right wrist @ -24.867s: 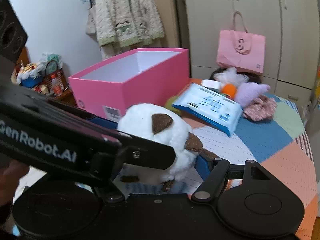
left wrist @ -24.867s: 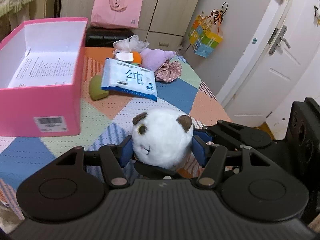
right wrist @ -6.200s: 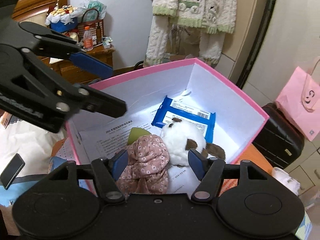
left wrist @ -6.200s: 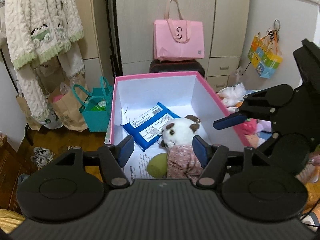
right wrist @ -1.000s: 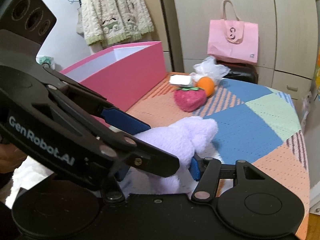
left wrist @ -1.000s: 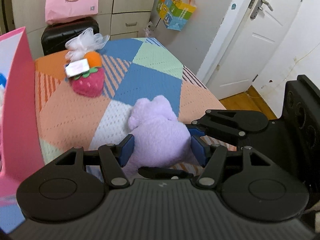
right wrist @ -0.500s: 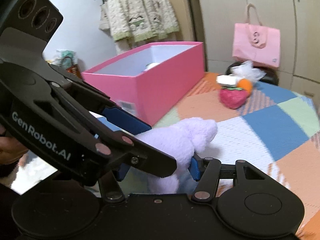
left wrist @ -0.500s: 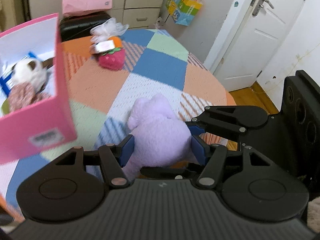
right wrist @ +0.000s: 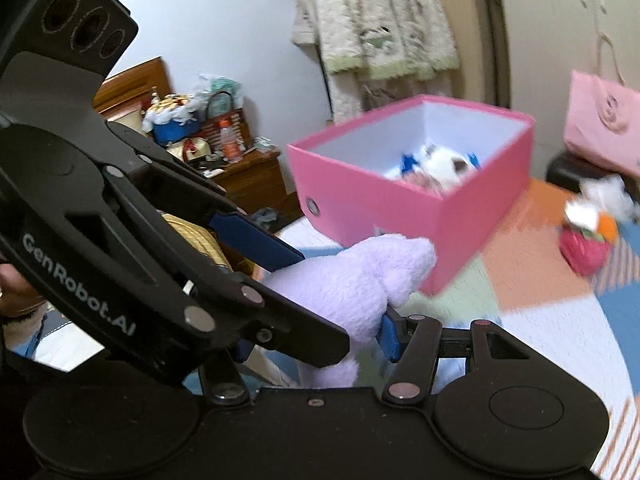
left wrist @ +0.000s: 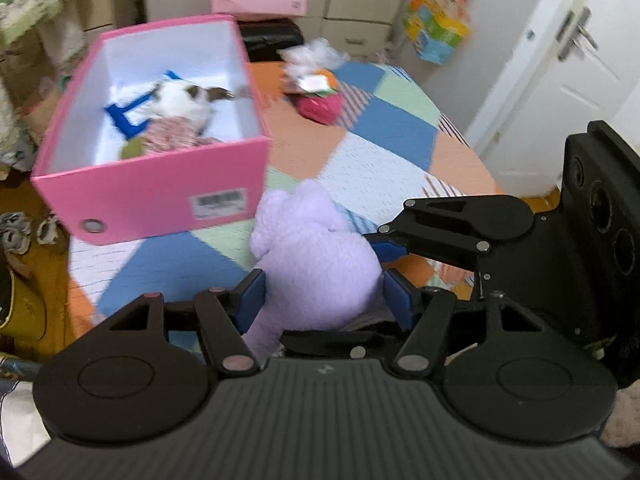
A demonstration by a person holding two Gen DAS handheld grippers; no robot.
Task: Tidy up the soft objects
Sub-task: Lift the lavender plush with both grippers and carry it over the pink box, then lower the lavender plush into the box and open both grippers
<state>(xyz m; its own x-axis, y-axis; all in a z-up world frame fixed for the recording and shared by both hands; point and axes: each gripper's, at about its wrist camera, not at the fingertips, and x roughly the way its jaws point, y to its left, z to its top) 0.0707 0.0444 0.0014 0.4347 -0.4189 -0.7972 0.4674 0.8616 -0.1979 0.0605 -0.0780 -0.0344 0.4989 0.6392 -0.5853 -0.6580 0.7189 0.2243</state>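
Gripping the purple plush (left wrist: 316, 256) between both grippers, left (left wrist: 324, 300) and right (right wrist: 320, 336), I hold it above the patchwork tablecloth (left wrist: 384, 128), just beside the pink box (left wrist: 160, 196).

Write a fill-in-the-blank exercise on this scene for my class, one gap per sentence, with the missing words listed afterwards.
1. Both the left gripper and the right gripper have their jaws closed on a plush toy coloured ____.
2. The open box on the patchwork cover is coloured ____.
3. The white plush with brown ears lies ____ the box.
4. The strawberry-shaped toy lies ____ the box, on the cover.

Missing words: purple; pink; inside; outside
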